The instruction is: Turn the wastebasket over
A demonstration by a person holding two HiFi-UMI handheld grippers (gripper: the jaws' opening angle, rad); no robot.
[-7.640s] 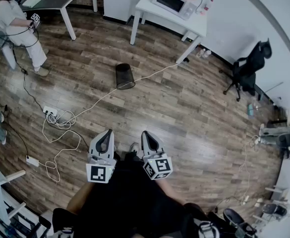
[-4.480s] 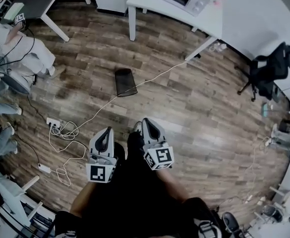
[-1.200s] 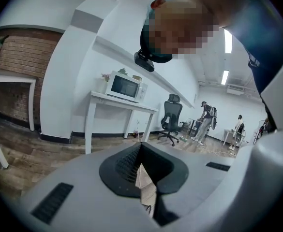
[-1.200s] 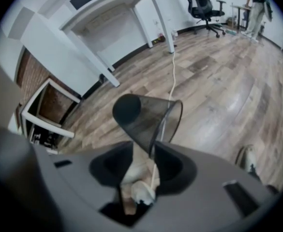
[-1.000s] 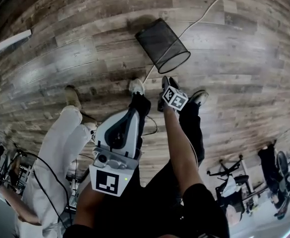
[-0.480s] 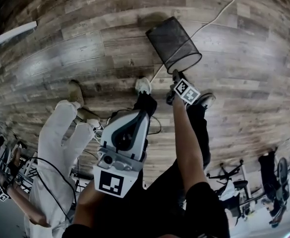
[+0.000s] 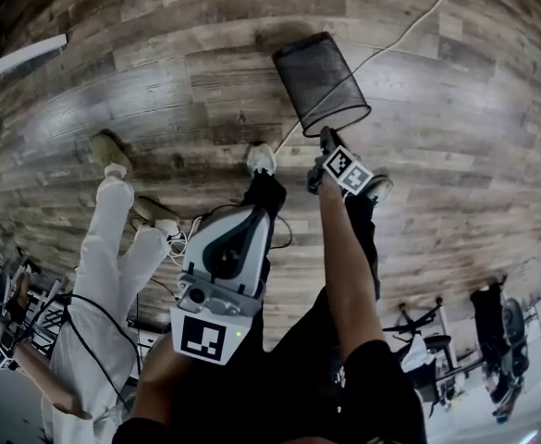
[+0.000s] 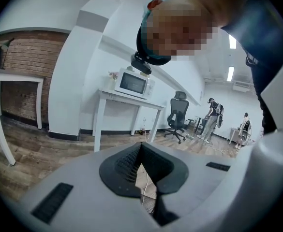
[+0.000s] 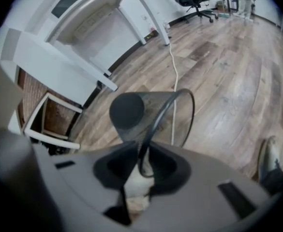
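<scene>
A black mesh wastebasket [image 7: 321, 77] lies on its side on the wood floor, its open mouth towards me. My right gripper [image 7: 326, 137] reaches down to the near rim. In the right gripper view the thin black rim [image 9: 153, 124] runs into the gap of my right gripper [image 9: 143, 164]. Its jaws are closing around the rim, with a little space still showing on either side. The basket's round base [image 9: 126, 110] shows behind. My left gripper [image 7: 254, 215] hangs back near my body, away from the basket. The tips of my left gripper [image 8: 141, 147] meet with nothing between them.
A white cable [image 7: 395, 40] runs across the floor past the basket. A person in white trousers [image 7: 113, 248] stands close at my left. My shoes [image 7: 261, 158] are just short of the basket. A white table with a microwave [image 8: 131, 83] and an office chair [image 8: 177, 117] stand farther off.
My right gripper has stretched forward from near my knee to the basket's rim. The person's legs at left have shifted. The left gripper has stayed put.
</scene>
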